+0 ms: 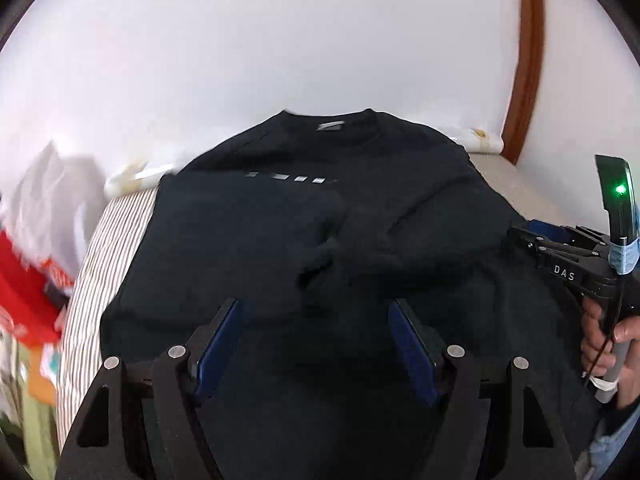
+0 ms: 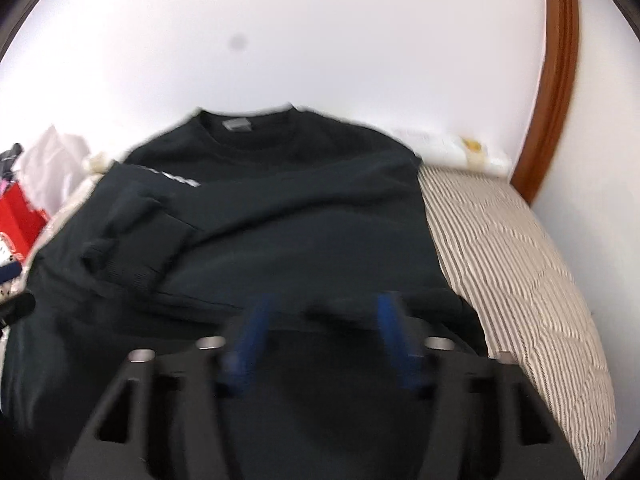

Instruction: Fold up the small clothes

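Left wrist view: black sweatshirt [image 1: 320,220] spread on the striped bed [image 1: 92,264], collar toward the wall, both sleeves folded in across the chest. Left claw [image 1: 316,320] hovering over the lower body, jaws wide apart, nothing between them. Right claw [image 1: 536,236] at the garment's right side, carried in a hand [image 1: 604,336].

Right wrist view, blurred: right claw [image 2: 320,312] above the hem, jaws partly apart, apparently empty.

Probable step: sleeves done, lengthwise fold pending. Next move needs both claws at the hem corners, pinching, then lifting toward the collar.
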`<state>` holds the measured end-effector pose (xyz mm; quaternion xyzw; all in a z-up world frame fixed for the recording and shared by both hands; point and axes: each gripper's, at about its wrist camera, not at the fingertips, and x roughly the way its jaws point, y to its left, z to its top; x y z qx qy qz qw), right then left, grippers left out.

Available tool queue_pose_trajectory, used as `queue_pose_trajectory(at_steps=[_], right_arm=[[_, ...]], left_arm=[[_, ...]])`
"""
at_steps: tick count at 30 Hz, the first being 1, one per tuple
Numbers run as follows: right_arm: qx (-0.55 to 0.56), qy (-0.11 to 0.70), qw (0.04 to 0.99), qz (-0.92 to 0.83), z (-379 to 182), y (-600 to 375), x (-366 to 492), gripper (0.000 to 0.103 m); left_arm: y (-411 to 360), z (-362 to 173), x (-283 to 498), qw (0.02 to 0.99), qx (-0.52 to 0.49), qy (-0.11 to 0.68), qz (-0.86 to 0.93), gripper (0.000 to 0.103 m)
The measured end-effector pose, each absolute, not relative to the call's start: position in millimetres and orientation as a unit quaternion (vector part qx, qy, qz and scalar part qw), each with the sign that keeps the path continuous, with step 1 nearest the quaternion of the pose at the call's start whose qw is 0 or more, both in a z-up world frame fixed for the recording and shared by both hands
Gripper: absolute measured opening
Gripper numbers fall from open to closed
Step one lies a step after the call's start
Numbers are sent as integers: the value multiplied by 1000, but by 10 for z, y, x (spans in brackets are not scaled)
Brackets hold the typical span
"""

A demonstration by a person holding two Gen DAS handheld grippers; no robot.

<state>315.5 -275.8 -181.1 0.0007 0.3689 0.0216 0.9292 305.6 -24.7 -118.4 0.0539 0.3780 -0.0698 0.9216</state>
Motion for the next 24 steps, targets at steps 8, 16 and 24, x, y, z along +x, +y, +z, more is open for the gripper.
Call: queue_pose_trajectory(at_steps=[8, 16, 24], right_arm=[[36, 377, 925, 21, -2022, -2891, 3282, 35], [45, 368, 928, 33, -2078, -2864, 3268, 35], [44, 373, 926, 32, -2117, -2857, 3295, 35]], left_arm=[[-432, -1514, 3383, 909, 117, 399, -37, 73], [-693, -1752, 3612, 898, 205, 390, -8, 73], [-380, -1426, 3714, 922, 121, 368, 16, 13]])
